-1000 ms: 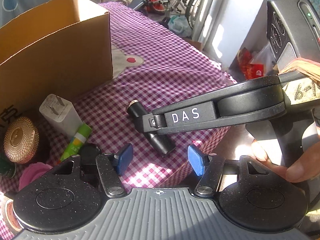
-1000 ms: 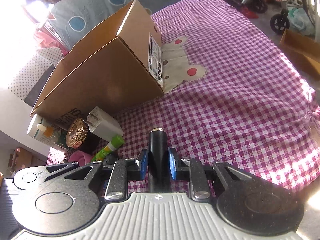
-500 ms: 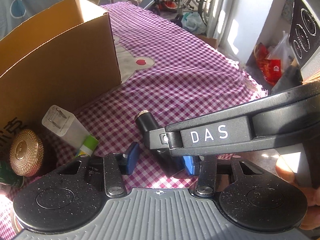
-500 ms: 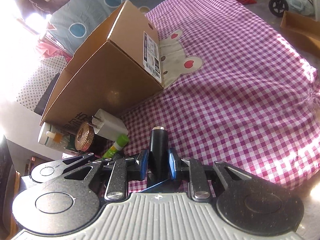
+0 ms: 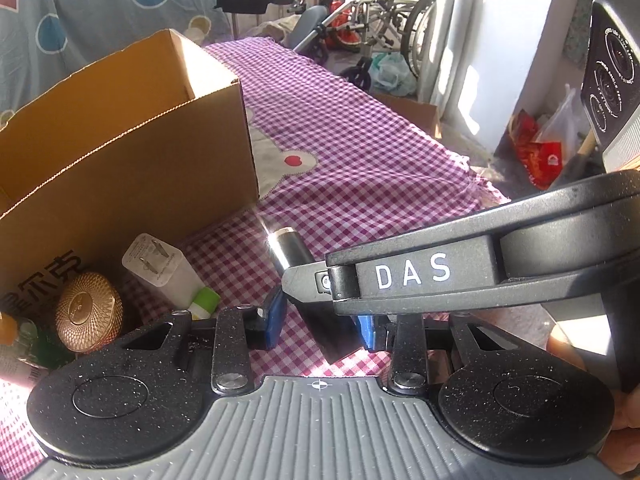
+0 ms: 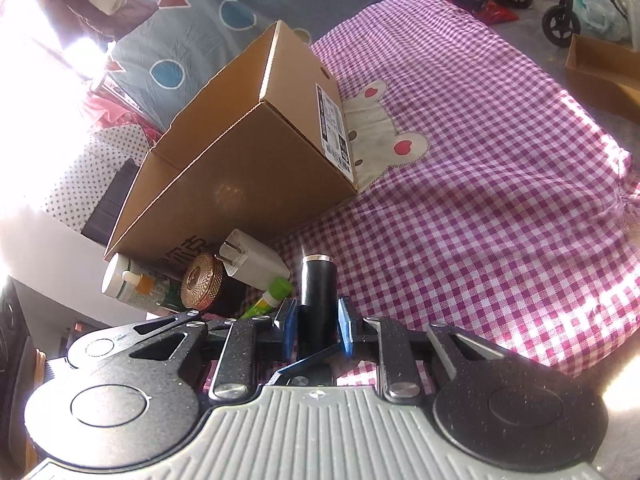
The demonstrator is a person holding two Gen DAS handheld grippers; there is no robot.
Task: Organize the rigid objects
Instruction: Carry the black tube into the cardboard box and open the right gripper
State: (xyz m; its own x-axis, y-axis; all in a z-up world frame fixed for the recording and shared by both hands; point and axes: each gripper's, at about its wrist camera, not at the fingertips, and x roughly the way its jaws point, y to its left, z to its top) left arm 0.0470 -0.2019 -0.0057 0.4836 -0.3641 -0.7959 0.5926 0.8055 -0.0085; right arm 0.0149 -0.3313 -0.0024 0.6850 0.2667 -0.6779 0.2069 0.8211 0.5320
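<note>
A black tube with a silver rim (image 6: pixel 316 292) is held by my right gripper (image 6: pixel 318 328), whose blue pads are shut on its sides. In the left wrist view the right gripper's black finger marked DAS (image 5: pixel 412 276) crosses from the right and clamps the tube (image 5: pixel 290 250) near its middle. My left gripper (image 5: pixel 320 326) is closing around the tube's lower end. A strip of checked cloth still shows between its left pad (image 5: pixel 274 320) and the tube. An open cardboard box (image 5: pixel 120 184) stands at the left on the purple checked cloth (image 5: pixel 360 160).
Against the box lie a white plug charger (image 5: pixel 160 268), a gold round lid (image 5: pixel 88 312), a green stick (image 5: pixel 204 300) and a white bottle (image 6: pixel 132 284). A hand (image 5: pixel 560 344) grips the right handle. Wheelchairs (image 5: pixel 360 20) stand beyond the cloth's far edge.
My left jaws have narrowed from wide apart to close around the tube's lower end. Both grippers have risen a little with the tube. The right grip is unchanged.
</note>
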